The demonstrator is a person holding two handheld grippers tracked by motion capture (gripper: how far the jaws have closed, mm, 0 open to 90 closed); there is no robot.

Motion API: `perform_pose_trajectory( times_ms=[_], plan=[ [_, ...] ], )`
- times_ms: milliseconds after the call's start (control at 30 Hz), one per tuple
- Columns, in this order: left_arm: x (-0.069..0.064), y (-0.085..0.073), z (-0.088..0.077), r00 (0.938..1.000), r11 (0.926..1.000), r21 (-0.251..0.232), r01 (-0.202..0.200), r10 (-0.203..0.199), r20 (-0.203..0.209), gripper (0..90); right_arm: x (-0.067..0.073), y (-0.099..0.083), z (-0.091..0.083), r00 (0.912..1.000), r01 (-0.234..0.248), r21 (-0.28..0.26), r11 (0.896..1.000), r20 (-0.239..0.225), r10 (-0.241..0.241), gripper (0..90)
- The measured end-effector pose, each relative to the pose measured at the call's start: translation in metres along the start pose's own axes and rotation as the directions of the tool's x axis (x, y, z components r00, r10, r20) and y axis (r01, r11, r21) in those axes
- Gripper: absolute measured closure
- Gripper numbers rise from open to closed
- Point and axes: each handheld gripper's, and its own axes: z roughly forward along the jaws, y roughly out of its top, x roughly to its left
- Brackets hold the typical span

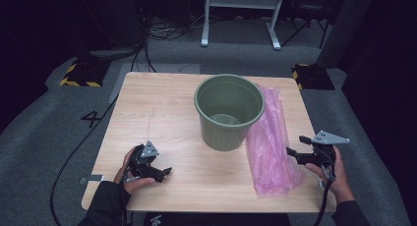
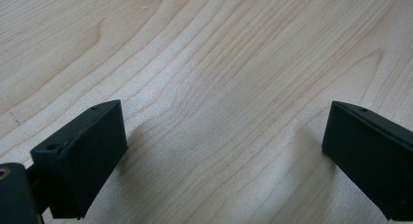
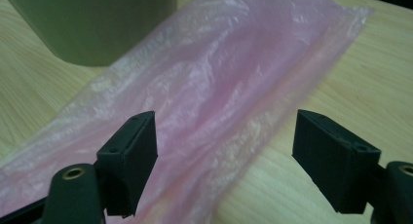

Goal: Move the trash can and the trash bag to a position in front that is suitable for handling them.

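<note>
On the table point(image 1: 162, 118) a green bin point(image 1: 229, 110) stands with a pink bag point(image 1: 270, 142) lying flat against its right side, likely ready to go in the bin. Right gripper point(image 1: 294, 145) hangs beside the bag, jaws wide, holding nothing. Left gripper point(image 1: 167, 172) rests on the wood, wide open too.

dim surroundings, evenly lit table point(image 1: 162, 113), soft shadows, slight blur
</note>
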Motion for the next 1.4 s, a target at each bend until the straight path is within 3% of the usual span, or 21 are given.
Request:
perform_pose_trajectory(
  times_ms=[133, 567, 833, 1000, 1400],
  plan=[
    [0.0, 0.0, 0.0, 1.0, 1.0, 0.001, 0.0, 0.0, 0.0, 2.0, 0.004, 0.01, 0.003, 0.9999, 0.015, -0.011, 1.0, -0.007, -0.015, 24.0],
    [0.0, 0.0, 0.0, 1.0, 1.0, 0.0, 0.0, 0.0, 0.0, 2.0, 0.023, 0.053, 0.02, 0.9911, 0.088, -0.03, 0.996, -0.097, -0.091, 21.1],
    [0.0, 0.0, 0.0, 1.0, 1.0, 0.0, 0.0, 0.0, 0.0, 2.0, 0.038, 0.079, 0.034, 0.9811, 0.13, -0.041, 0.991, -0.139, -0.135, 20.2],
    [0.0, 0.0, 0.0, 1.0, 1.0, 0.0, 0.0, 0.0, 0.0, 2.0, 0.047, 0.092, 0.042, 0.9699, 0.154, -0.067, 0.986, -0.18, -0.164, 18.8],
    [0.0, 0.0, 0.0, 1.0, 1.0, 0.001, 0.0, 0.0, 0.0, 2.0, 0.059, 0.104, 0.056, 0.9557, 0.171, -0.08, 0.982, -0.229, -0.185, 17.8]
  ],
)
